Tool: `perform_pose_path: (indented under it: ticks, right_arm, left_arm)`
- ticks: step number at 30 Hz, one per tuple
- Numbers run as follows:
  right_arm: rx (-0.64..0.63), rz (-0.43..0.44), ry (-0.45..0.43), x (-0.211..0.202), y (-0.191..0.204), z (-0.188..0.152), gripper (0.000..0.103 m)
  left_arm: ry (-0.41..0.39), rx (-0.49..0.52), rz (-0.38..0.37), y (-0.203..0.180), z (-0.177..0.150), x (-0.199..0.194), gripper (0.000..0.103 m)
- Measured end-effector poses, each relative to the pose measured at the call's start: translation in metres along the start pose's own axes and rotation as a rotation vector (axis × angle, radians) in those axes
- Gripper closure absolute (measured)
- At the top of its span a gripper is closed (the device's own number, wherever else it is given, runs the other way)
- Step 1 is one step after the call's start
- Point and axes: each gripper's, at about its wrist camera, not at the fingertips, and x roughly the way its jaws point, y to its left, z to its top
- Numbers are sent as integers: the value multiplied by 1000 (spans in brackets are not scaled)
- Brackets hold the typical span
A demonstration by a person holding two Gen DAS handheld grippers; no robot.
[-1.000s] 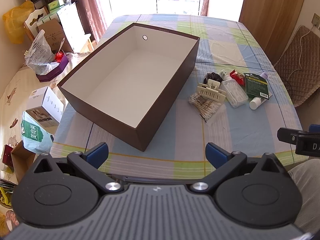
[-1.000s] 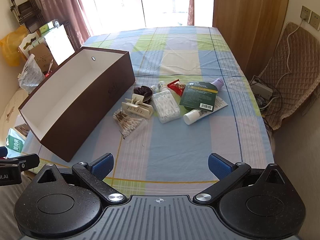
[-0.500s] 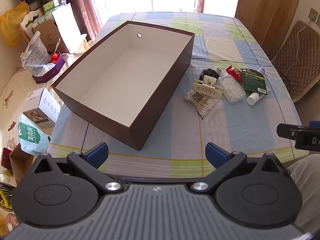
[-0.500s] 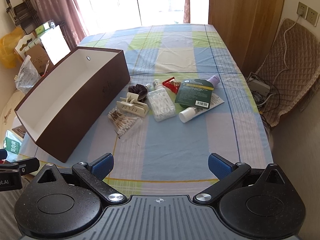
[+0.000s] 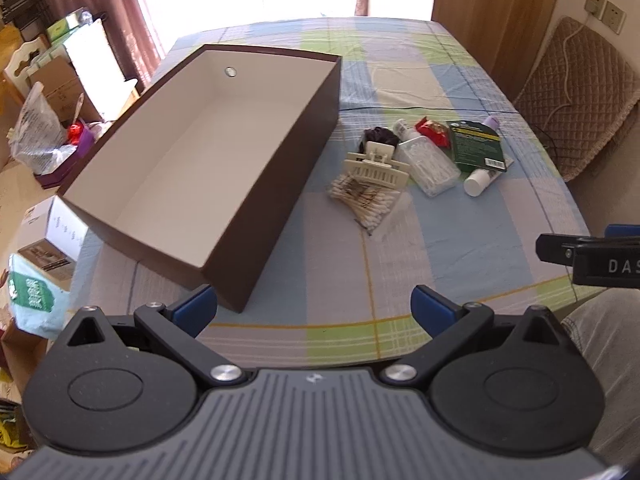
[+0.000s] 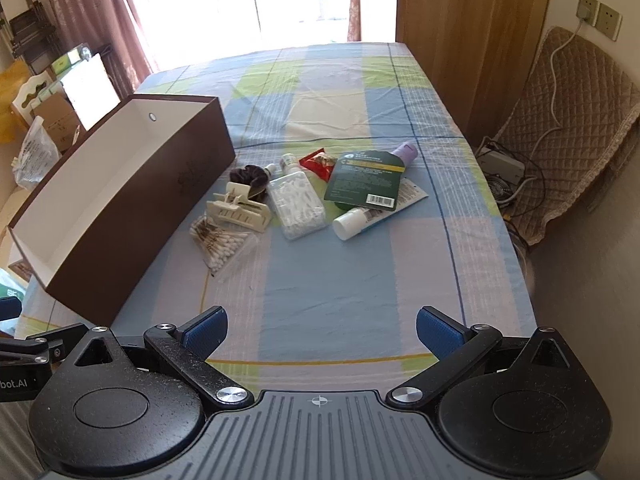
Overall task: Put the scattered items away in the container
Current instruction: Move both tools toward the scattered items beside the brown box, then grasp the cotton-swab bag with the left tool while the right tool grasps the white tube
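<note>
A brown box with a white inside stands empty on the checked tablecloth. To its right lies a cluster: a bag of cotton swabs, a cream hair claw, a dark scrunchie, a clear swab case, a green packet, a white tube, a red sachet. My left gripper hangs open over the near table edge. My right gripper is open too, nothing between its fingers.
A padded chair with cables stands right of the table. Boxes and bags crowd the floor on the left. A trouser leg shows at the lower right. The far half of the tablecloth lies bare.
Both grippers have drawn back and up a little, so the box and the cluster sit smaller and farther off. Nothing on the table has moved.
</note>
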Motion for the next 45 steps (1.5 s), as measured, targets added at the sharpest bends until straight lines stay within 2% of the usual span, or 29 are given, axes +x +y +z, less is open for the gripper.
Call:
perform_pose_path:
  ticks: [7,10,15,18,22,25,27,31,34,39,45]
  right_arm:
    - [68,46,8,13,-20,0,0]
    - [100,52,-15,21,-29,0,0]
    - [154,61,-59,33,-45,2,0]
    - [150,52,-69,42,-52,5,0]
    - [196,92,-89,55,-69,9,0]
    - [226,108,-108,64,-81,11,0]
    - [216,91,-101,72,-85,13,0]
    - [179,45,-14,100,-89,20,0]
    - [138,33,14,117,-90,28,0]
    - [87,16,7,133,-87,38,0]
    - [150,-7,-12,136,-99,38,0]
  left_arm:
    - [-25,17,-29,-11,8,20,1]
    - [-50,10,-46,-16,10,32,1]
    - [-48,-16,-78,-23,18,55,2]
    - [-59,5,-79,-32,22,67,3]
    - [-71,37,-58,-44,26,86,10]
    - [-48,26,-37,-47,28,105,19]
    - [-27,8,-32,-47,28,115,20]
    - [-11,-4,-13,-46,28,128,21]
    - [-3,-24,-3,-43,29,135,21]
    - [3,-95,0,-38,36,147,21]
    - [-17,-148,15,-38,48,158,25]
